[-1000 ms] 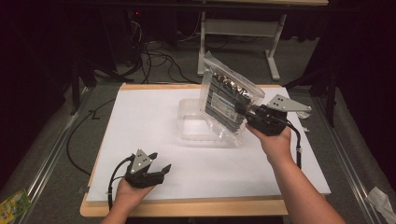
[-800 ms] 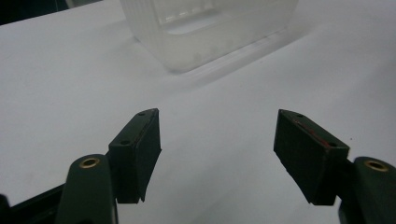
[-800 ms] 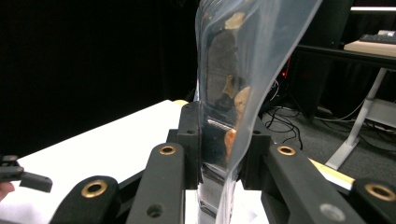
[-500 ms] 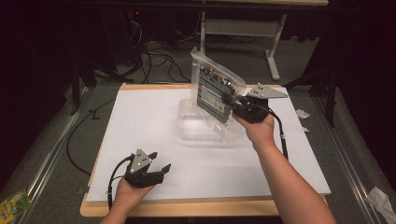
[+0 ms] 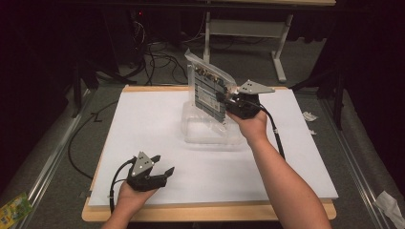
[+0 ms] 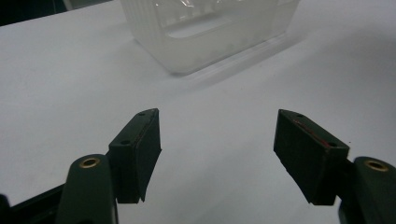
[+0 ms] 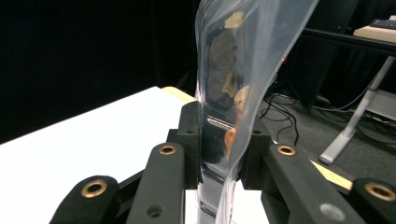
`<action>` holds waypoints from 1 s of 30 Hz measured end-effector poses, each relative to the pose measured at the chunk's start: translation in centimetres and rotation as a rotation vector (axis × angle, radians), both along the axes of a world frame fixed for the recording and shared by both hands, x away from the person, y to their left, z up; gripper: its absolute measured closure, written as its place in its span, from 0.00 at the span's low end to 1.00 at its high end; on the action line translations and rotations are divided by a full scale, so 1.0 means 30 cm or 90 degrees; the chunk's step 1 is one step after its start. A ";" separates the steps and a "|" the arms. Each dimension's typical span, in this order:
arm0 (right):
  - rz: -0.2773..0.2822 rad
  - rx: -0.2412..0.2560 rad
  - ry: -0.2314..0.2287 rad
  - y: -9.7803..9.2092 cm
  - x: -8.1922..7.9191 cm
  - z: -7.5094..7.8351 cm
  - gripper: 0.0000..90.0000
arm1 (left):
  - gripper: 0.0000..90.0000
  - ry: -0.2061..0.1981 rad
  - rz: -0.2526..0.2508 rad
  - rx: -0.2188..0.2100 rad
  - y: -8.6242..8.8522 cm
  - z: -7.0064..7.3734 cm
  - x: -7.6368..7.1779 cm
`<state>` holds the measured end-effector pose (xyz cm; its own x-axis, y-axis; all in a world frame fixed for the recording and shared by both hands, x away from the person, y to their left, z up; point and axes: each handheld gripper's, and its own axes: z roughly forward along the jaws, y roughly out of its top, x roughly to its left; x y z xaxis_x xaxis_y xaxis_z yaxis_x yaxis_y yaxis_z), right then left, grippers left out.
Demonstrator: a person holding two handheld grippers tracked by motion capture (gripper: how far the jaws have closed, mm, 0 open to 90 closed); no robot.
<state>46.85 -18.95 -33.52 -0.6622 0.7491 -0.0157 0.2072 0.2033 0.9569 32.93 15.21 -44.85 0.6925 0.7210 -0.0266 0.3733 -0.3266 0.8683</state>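
A clear plastic bag [image 5: 208, 90] holding a flat dark pack and small brown pieces hangs upright over a clear plastic container [image 5: 210, 130] in the middle of the white board [image 5: 143, 119]. My right gripper [image 5: 224, 101] is shut on the bag's right edge; in the right gripper view the bag [image 7: 233, 84] is pinched between both pads. My left gripper [image 5: 165, 174] rests near the board's front left with its jaws apart and nothing between them [image 6: 217, 154]. The container [image 6: 210, 28] lies ahead of it.
The board lies on a wooden table [image 5: 205, 212]. Cables [image 5: 157, 52] and a desk frame [image 5: 248, 28] stand on the dark floor behind. Scraps of paper [image 5: 309, 116] lie on the floor to the right.
My right gripper has carried the bag leftward and a little away, turning it more upright above the container. The left gripper has stayed in place.
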 end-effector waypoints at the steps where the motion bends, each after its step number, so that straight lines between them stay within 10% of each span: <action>1: -0.002 -0.007 0.002 0.002 0.003 -0.001 0.84 | 0.36 0.000 0.000 0.000 0.000 0.000 0.000; 30: 0.007 -0.010 0.050 0.022 0.058 -0.127 0.84 | 0.36 0.007 -0.003 -0.002 -0.001 -0.002 0.004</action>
